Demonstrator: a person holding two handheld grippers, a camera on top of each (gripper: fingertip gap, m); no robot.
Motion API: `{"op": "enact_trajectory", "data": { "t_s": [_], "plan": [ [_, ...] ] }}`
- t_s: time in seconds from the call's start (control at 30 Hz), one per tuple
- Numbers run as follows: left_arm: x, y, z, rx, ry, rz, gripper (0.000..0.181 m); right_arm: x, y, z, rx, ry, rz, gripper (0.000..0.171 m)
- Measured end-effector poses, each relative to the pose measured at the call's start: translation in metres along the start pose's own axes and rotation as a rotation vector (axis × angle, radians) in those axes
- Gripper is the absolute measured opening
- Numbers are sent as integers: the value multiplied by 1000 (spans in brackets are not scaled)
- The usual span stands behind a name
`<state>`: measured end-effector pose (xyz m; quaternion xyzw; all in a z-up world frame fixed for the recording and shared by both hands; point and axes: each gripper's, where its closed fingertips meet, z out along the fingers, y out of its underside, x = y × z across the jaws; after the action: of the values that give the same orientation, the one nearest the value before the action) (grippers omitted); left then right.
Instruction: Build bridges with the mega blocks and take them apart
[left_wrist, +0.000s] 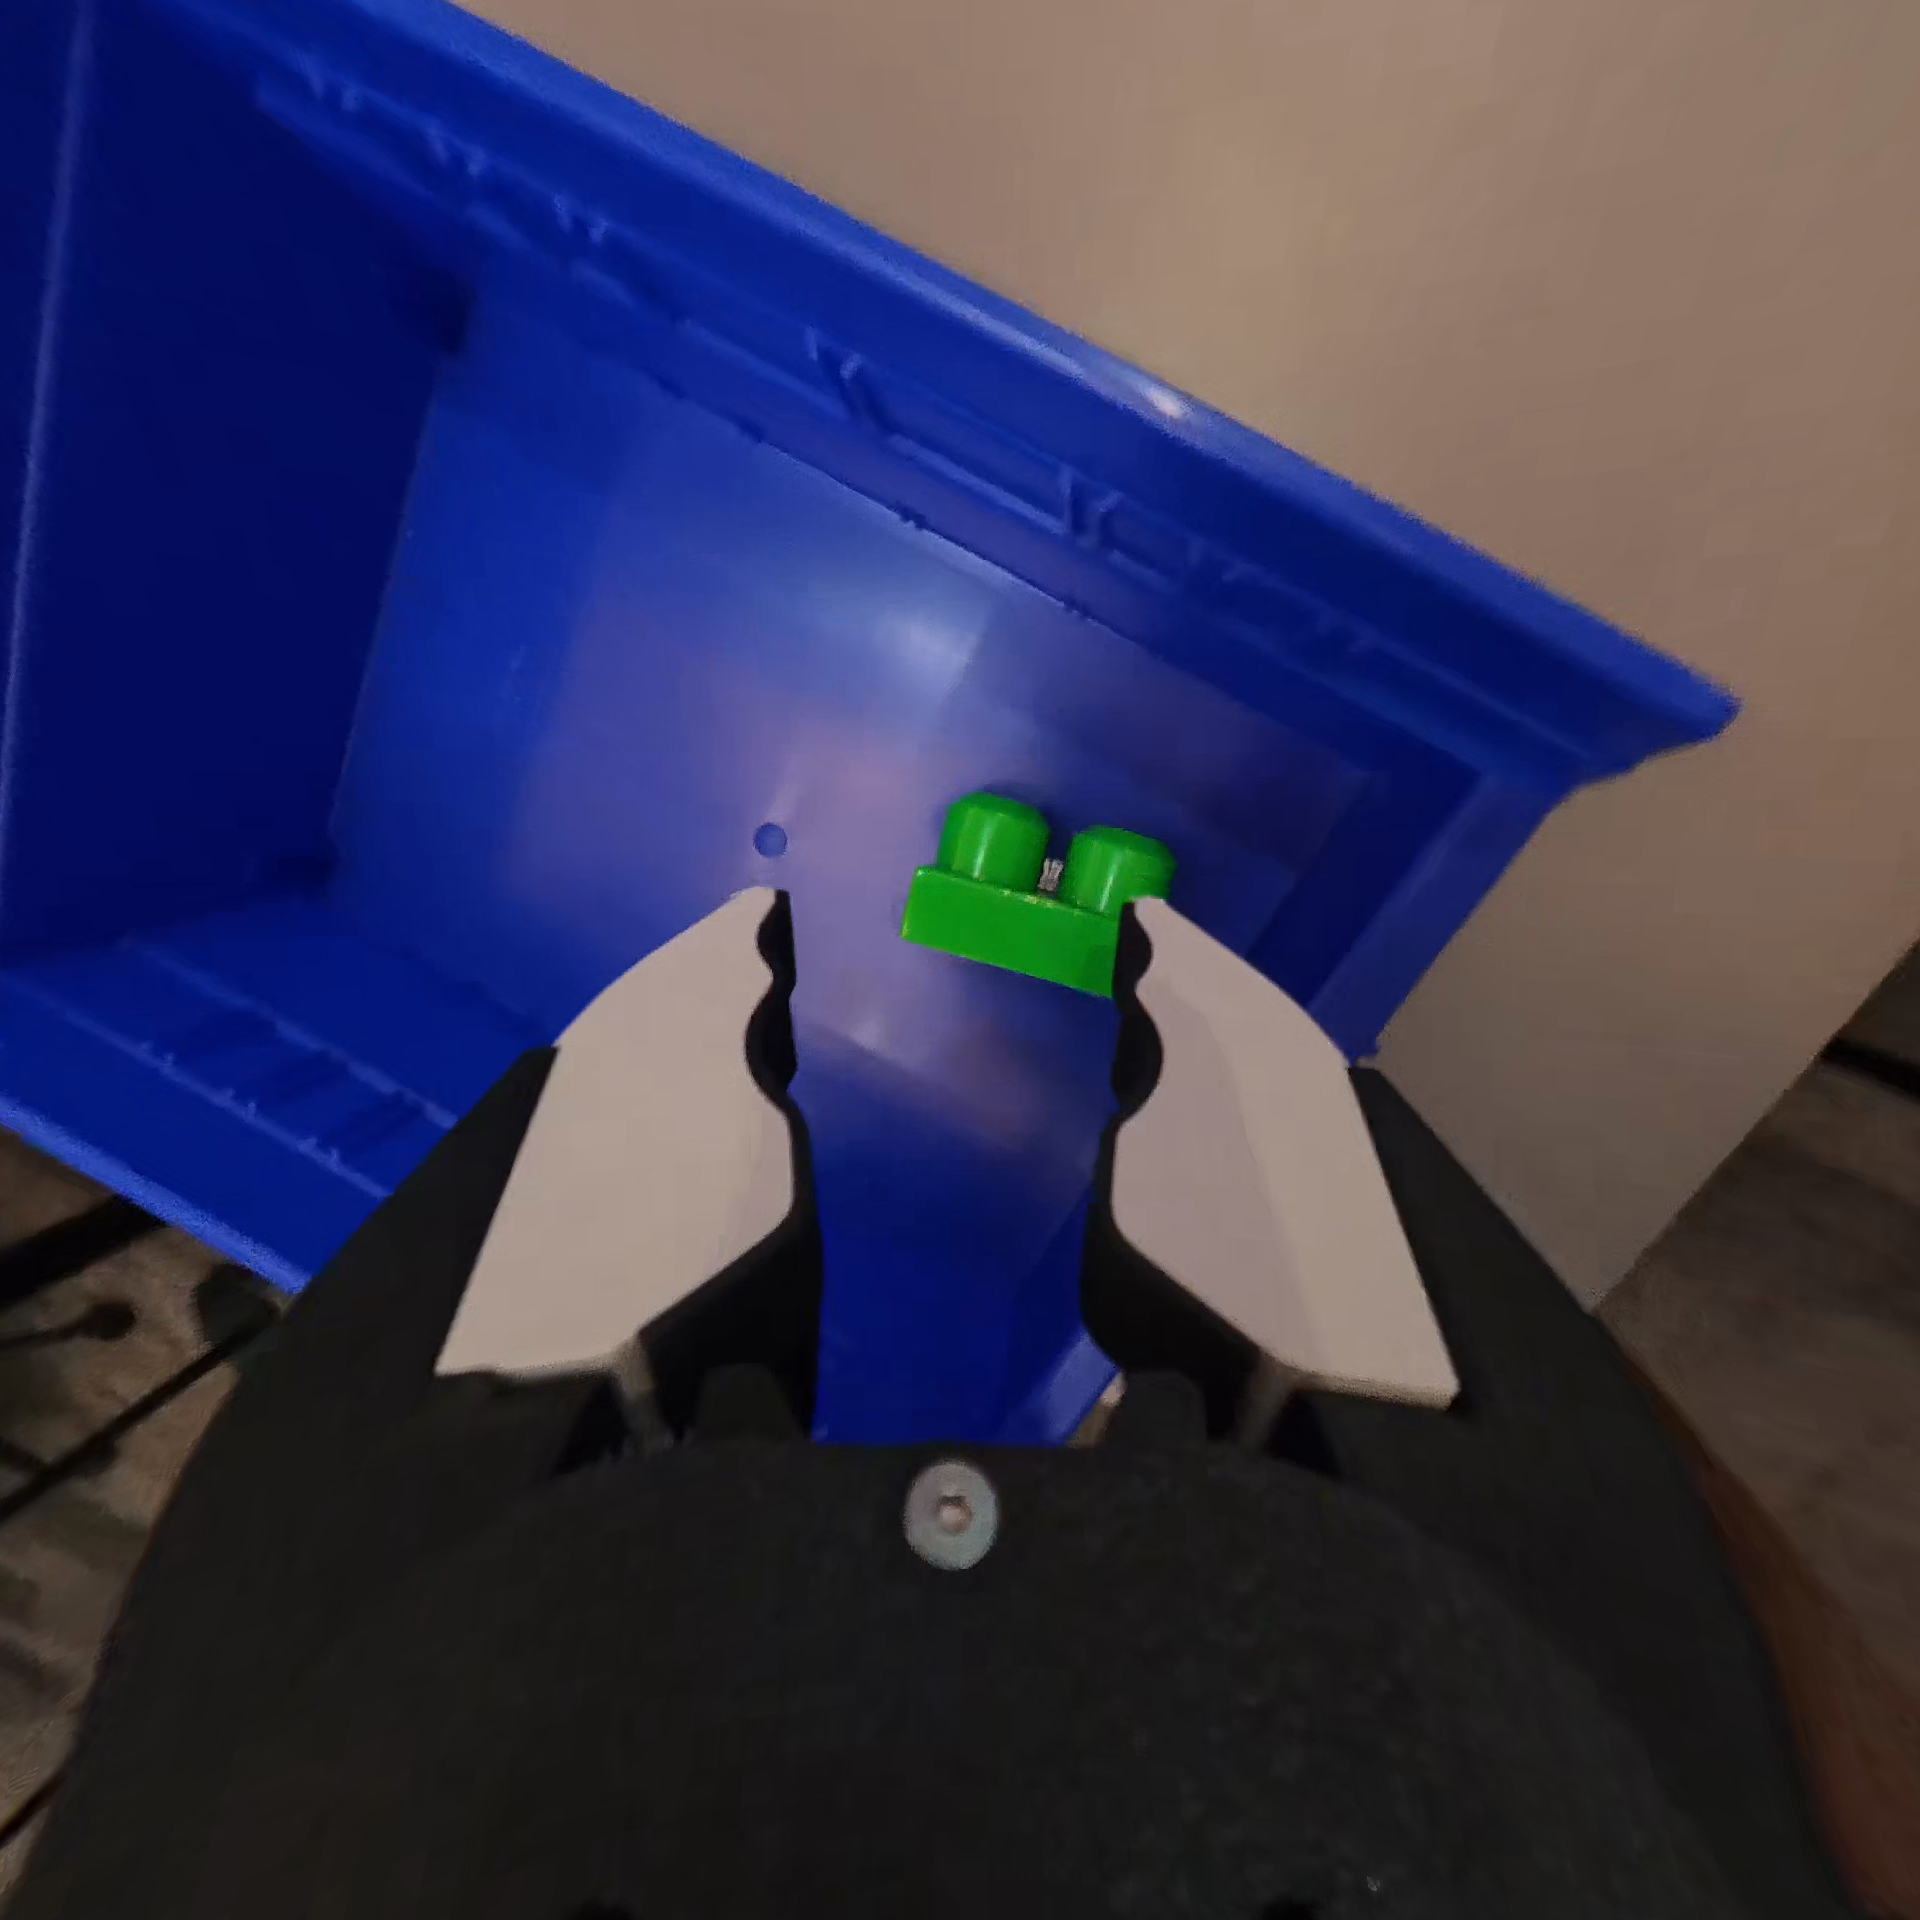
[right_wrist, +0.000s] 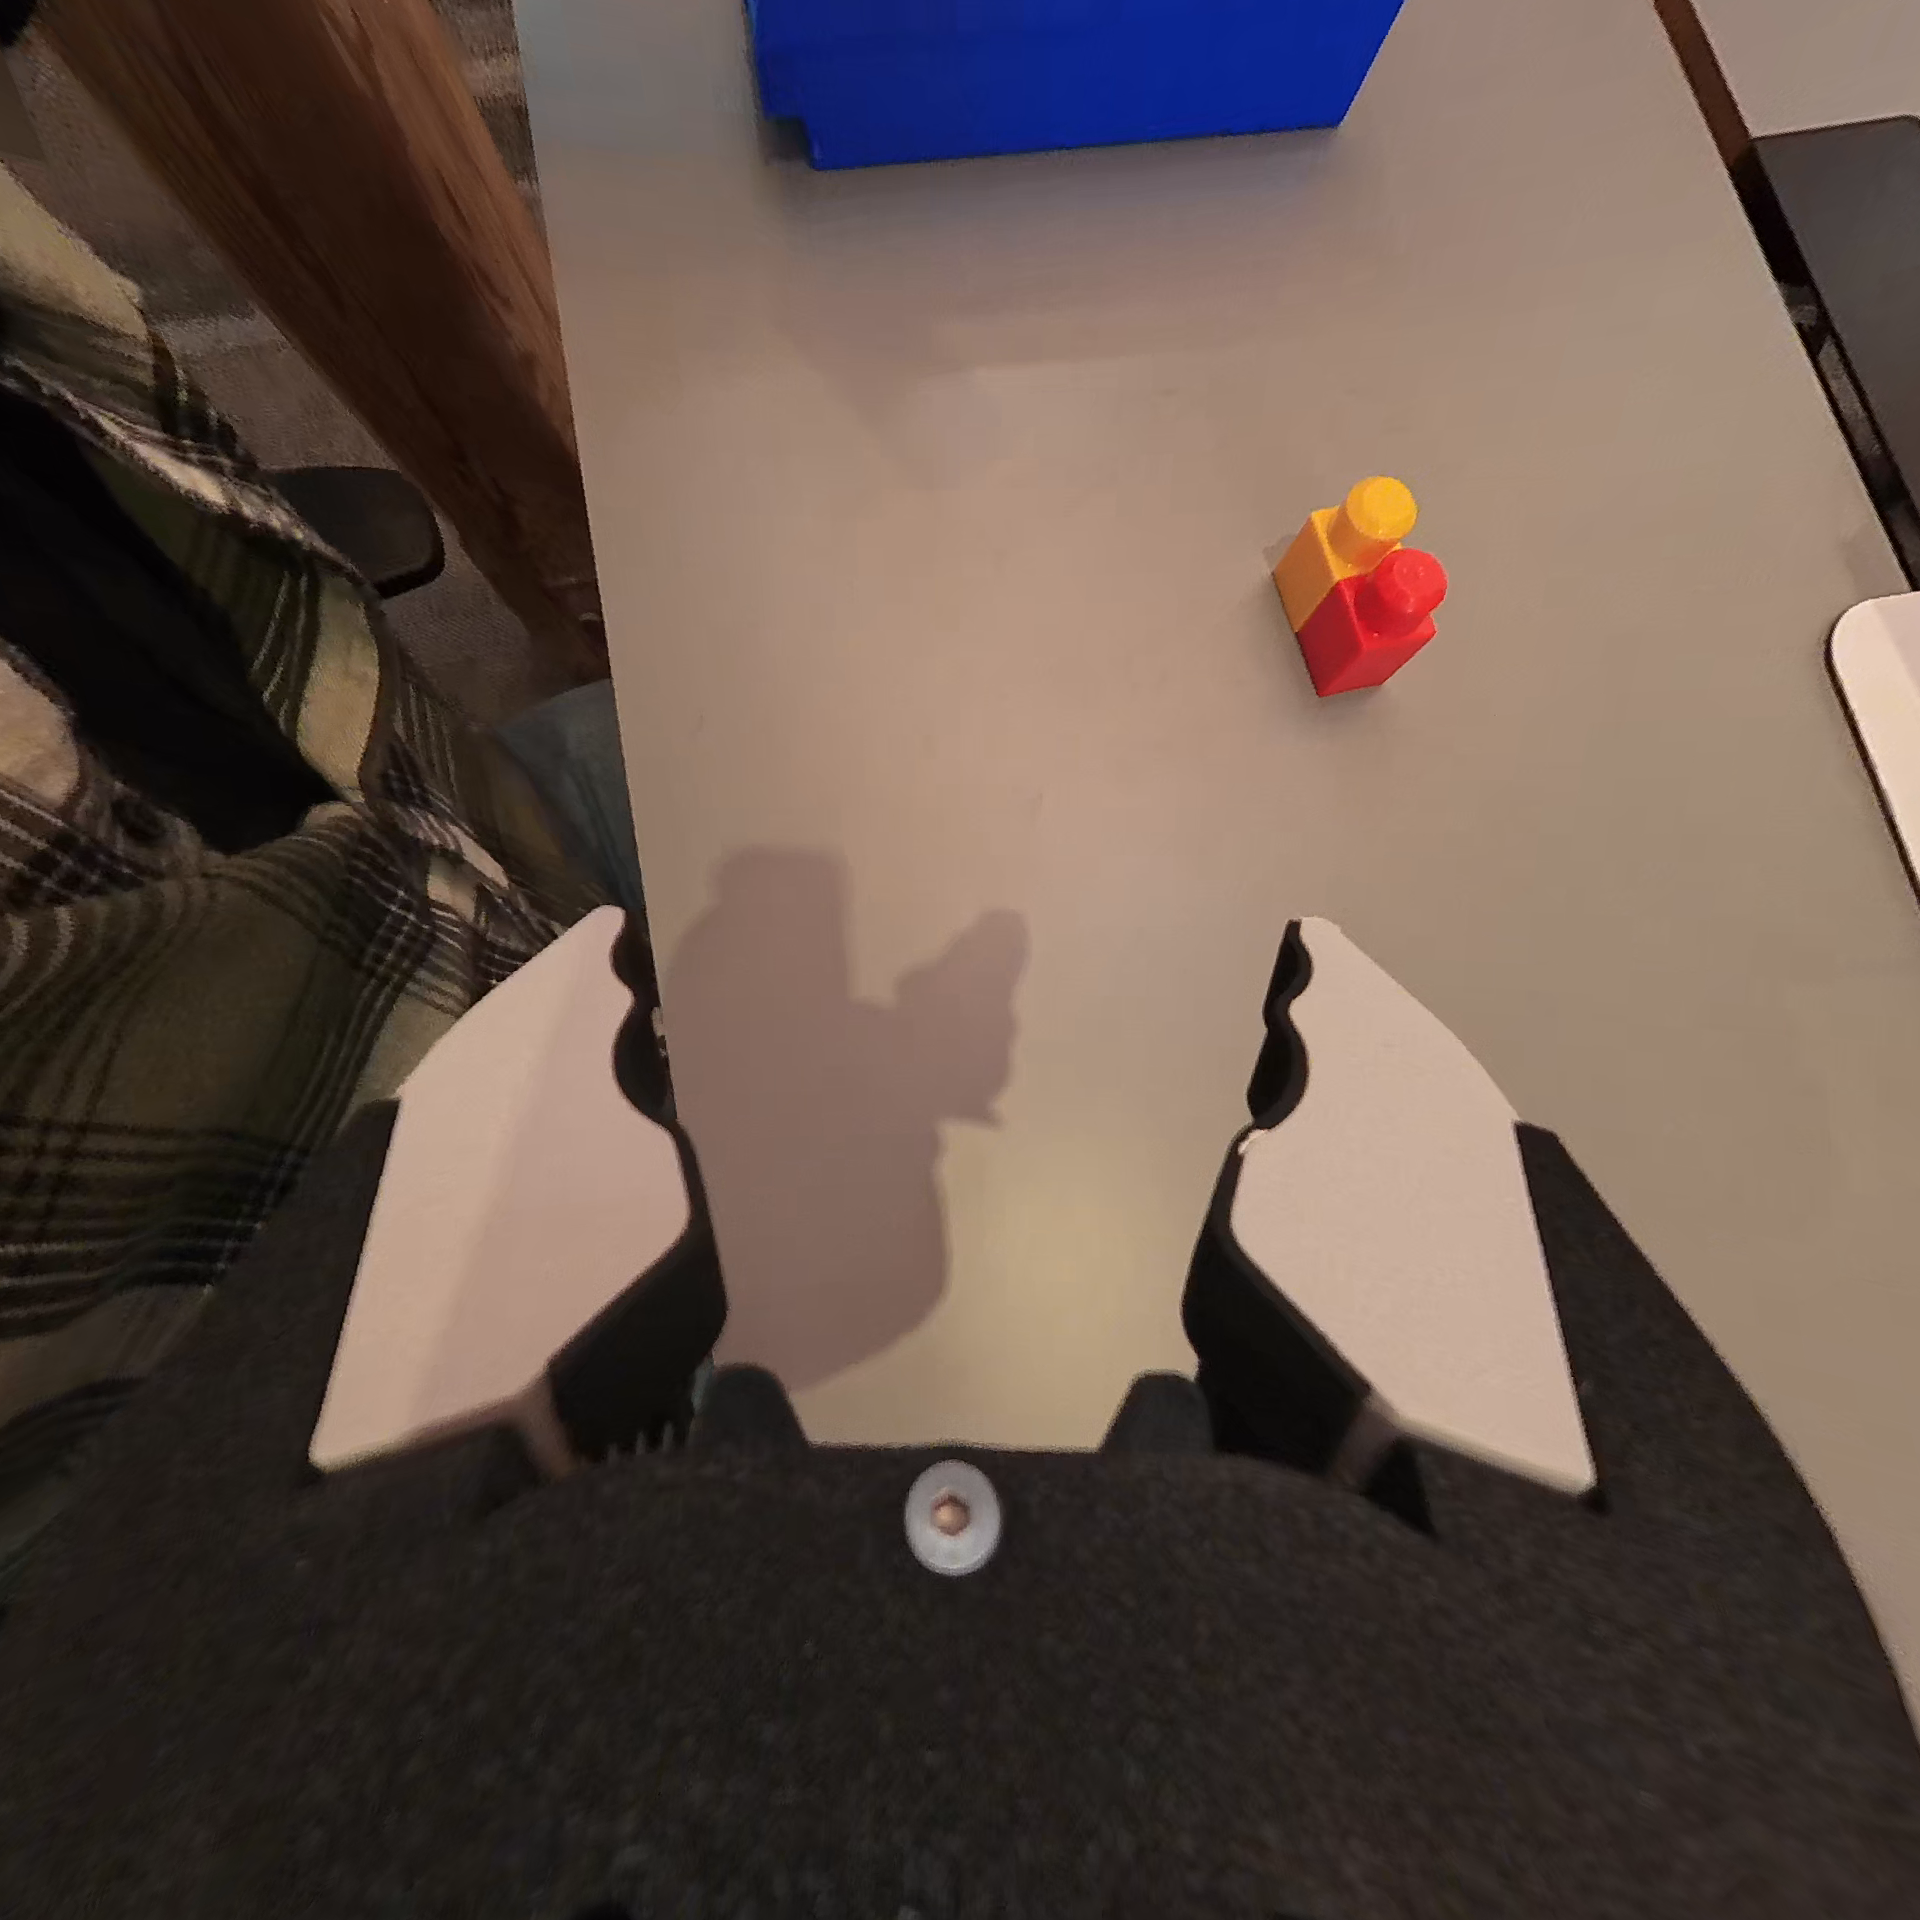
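Observation:
In the left wrist view a green two-stud block (left_wrist: 1013, 914) lies on the floor of a blue bin (left_wrist: 644, 499). My left gripper (left_wrist: 951, 904) is open above the bin floor; its right fingertip (left_wrist: 1143, 925) overlaps the block's right end, and nothing is between the jaws. In the right wrist view a yellow one-stud block (right_wrist: 1340, 545) and a red one-stud block (right_wrist: 1371, 623) stand side by side, touching, on the grey table (right_wrist: 935, 520). My right gripper (right_wrist: 956, 925) is open and empty, well short of them and to their left.
The blue bin (right_wrist: 1060, 83) stands at the table's far end. The table's left edge runs by my right gripper's left finger; a person's plaid sleeve (right_wrist: 187, 883) and a wooden panel (right_wrist: 312, 208) lie beyond it. A white object (right_wrist: 1886, 707) sits at the right edge. My hands' fingertips stand some 50 cm from each other.

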<state>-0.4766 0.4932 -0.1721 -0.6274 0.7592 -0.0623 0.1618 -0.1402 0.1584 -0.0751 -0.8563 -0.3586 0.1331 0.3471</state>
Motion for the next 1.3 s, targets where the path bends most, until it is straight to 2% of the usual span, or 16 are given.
{"op": "enact_trajectory", "data": {
  "t_s": [0.07,0.13,0.23,0.37,0.47,0.53,0.63,0.93,1.3],
  "plan": [
    [0,10,1,-95,9,63,61,0,4,-1,9,1,9,111],
    [3,20,5,-209,28,113,70,0,7,-2,16,0,16,111],
    [6,32,12,-380,56,156,96,-1,10,-3,23,0,19,111],
    [8,31,25,-468,79,183,109,-2,13,-5,39,-2,22,112],
    [8,26,33,-447,97,159,104,-1,19,-8,44,2,33,112],
    [10,22,38,-422,116,148,92,0,22,-10,49,7,38,112],
    [11,23,44,-423,133,140,83,1,26,-13,52,11,42,111],
    [21,37,51,-534,166,136,74,3,29,-14,56,7,45,111],
    [23,32,64,-525,166,159,73,1,28,-16,52,15,42,111]
  ]
}}
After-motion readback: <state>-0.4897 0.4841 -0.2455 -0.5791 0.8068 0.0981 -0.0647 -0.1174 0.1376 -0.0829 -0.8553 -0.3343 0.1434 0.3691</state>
